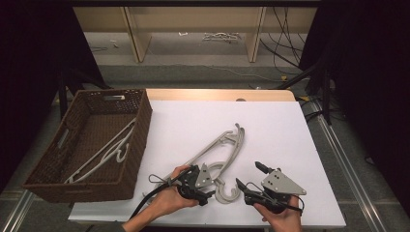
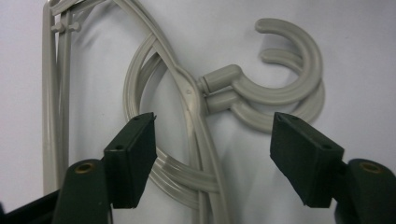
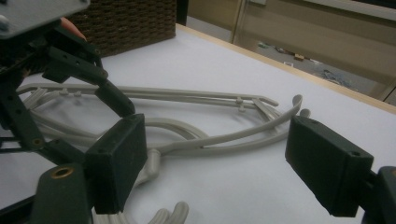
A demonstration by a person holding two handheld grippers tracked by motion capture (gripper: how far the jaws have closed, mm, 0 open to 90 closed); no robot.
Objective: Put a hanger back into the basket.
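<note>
Two grey plastic hangers (image 1: 227,145) lie stacked on the white table top, their hooks (image 1: 227,194) toward the front edge. My left gripper (image 1: 212,186) hovers low over their necks, just left of the hooks. In the left gripper view its jaws (image 2: 212,135) stand open on either side of the hangers' necks (image 2: 191,93), and the pads touch nothing; the double hooks (image 2: 289,88) curl beyond the right jaw. My right gripper (image 1: 249,174) rests to the right of the hooks, open with nothing between its jaws (image 3: 215,149), and looks across the hangers (image 3: 210,140) at the left gripper (image 3: 70,70).
A brown wicker basket (image 1: 140,130) stands at the table's left, with more pale hangers (image 1: 106,152) lying in it. The white sheet (image 1: 270,125) spreads bare to the right and back. Shelving and cables sit on the floor beyond the table.
</note>
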